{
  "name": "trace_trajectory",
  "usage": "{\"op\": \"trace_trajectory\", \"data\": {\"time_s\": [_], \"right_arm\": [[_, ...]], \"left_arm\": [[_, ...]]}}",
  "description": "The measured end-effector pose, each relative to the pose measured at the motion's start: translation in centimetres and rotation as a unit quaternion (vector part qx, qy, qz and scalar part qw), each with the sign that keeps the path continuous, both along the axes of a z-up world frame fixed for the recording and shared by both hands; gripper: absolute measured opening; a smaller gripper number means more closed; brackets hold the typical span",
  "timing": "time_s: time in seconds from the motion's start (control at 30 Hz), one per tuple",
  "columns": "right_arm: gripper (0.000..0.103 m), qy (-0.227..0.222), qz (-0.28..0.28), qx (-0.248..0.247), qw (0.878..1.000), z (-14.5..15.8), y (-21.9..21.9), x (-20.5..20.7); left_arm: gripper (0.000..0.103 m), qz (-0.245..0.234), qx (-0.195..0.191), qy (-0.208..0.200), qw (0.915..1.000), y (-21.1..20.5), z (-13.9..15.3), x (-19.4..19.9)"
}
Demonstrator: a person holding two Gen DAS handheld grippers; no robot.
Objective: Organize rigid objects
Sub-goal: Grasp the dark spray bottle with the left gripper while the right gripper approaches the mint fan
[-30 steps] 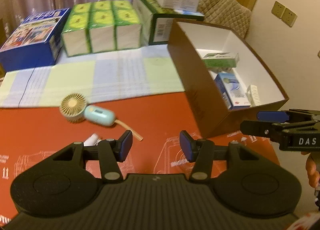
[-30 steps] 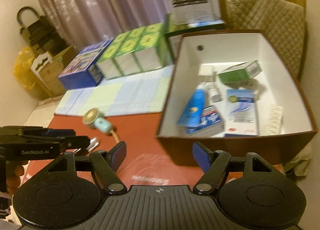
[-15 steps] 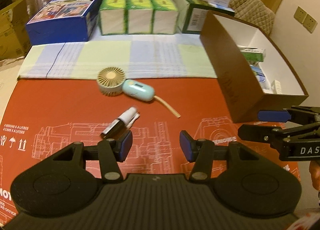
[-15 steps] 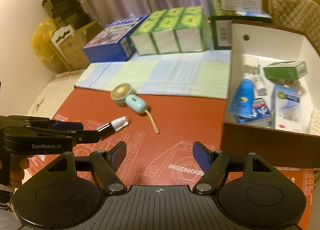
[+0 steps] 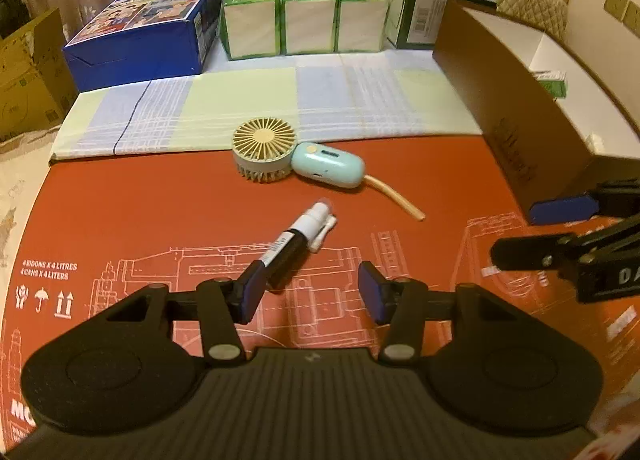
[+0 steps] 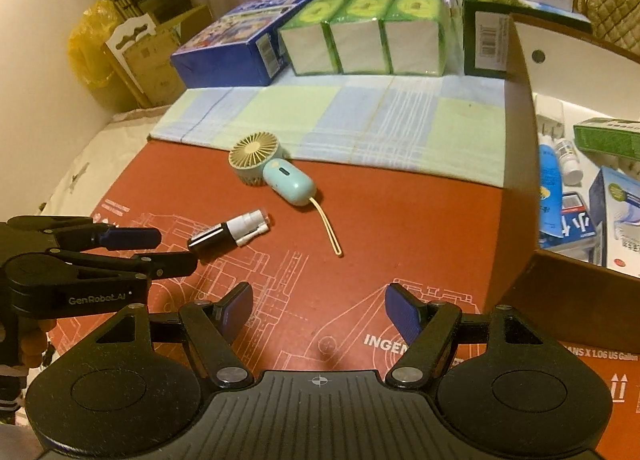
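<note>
Left claw point(image 5: 308, 292): jaws wide apart, empty, low over the red tabletop point(image 5: 140, 220); its left finger sits just beside the near end of the black-and-white tube point(image 5: 298, 240).
Right claw point(image 6: 318, 310): wide open, empty, hovering nearer the brown box point(image 6: 516, 180).
Handheld fan point(image 5: 296, 160): just beyond the tube, at the edge of the checked cloth point(image 5: 240, 108).
Box: at right, already holding cartons and tubes.
Step, as judged: approach to the tube. Next: centre the jaws across its body, close, carry right into the box.
</note>
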State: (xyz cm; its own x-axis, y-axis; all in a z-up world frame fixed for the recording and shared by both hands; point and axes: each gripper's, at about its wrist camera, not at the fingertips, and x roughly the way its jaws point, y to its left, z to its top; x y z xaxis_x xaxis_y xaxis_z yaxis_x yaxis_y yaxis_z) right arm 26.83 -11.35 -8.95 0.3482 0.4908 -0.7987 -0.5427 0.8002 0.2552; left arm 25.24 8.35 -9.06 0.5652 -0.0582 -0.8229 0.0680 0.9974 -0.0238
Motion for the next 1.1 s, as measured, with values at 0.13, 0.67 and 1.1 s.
{"op": "trace_trajectory", "data": {"time_s": [0.13,0.67,1.1], "right_arm": [[0.07,0.007,-0.005,-0.005,1.0,-0.7,0.2,0.6],[0.07,0.032,-0.031,-0.027,0.999,-2.6,0.6,2.7],[0.07,0.033,-0.016,-0.034,0.999,-3.3,2.2,3.7]], "left_arm": [[0.046,-0.022,0.021,-0.002,0.9995,0.1,-1.2,0.9],[0.028,-0.089,0.038,0.02,0.9951,0.9,-4.4,5.3],[0.021,-0.056,0.011,0.027,0.998,2.6,-4.8,4.4]]}}
